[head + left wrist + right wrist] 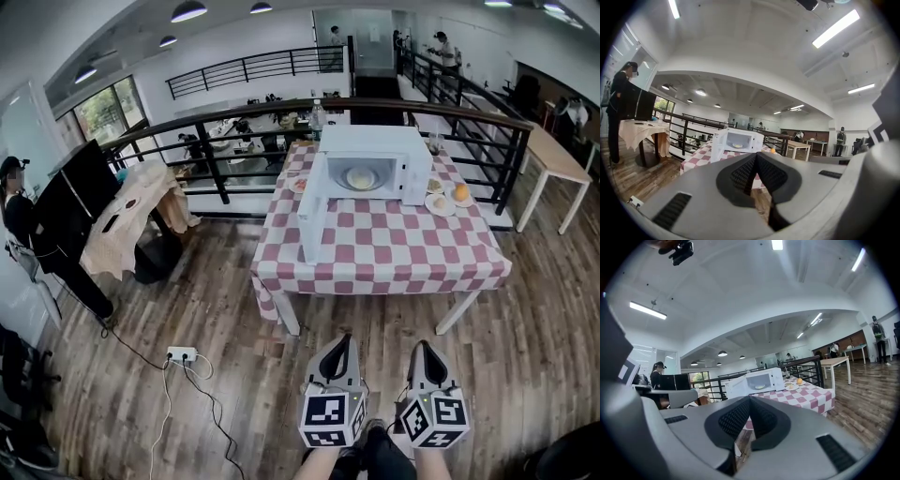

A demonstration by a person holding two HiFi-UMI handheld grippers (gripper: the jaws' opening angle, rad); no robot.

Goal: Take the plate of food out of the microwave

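A white microwave (pixel 370 167) stands on a table with a red-and-white checked cloth (pixel 375 248), its door (pixel 312 208) swung open to the left. Inside it lies a plate of pale food (pixel 361 178). My left gripper (pixel 343 349) and right gripper (pixel 421 352) hang side by side low over the wooden floor, well short of the table. Both are shut with nothing between the jaws. The left gripper view shows the microwave (pixel 740 139) far beyond the closed tips (pixel 756 157). The right gripper view shows the microwave (pixel 757 380) and its plate (pixel 760 387) beyond the tips (pixel 750 399).
Small plates with food and an orange (pixel 448 199) sit right of the microwave. A black railing (pixel 281 117) runs behind the table. A cloth-draped table (pixel 131 216) and a person (pixel 28 234) are at the left. A power strip (pixel 181 354) with cables lies on the floor.
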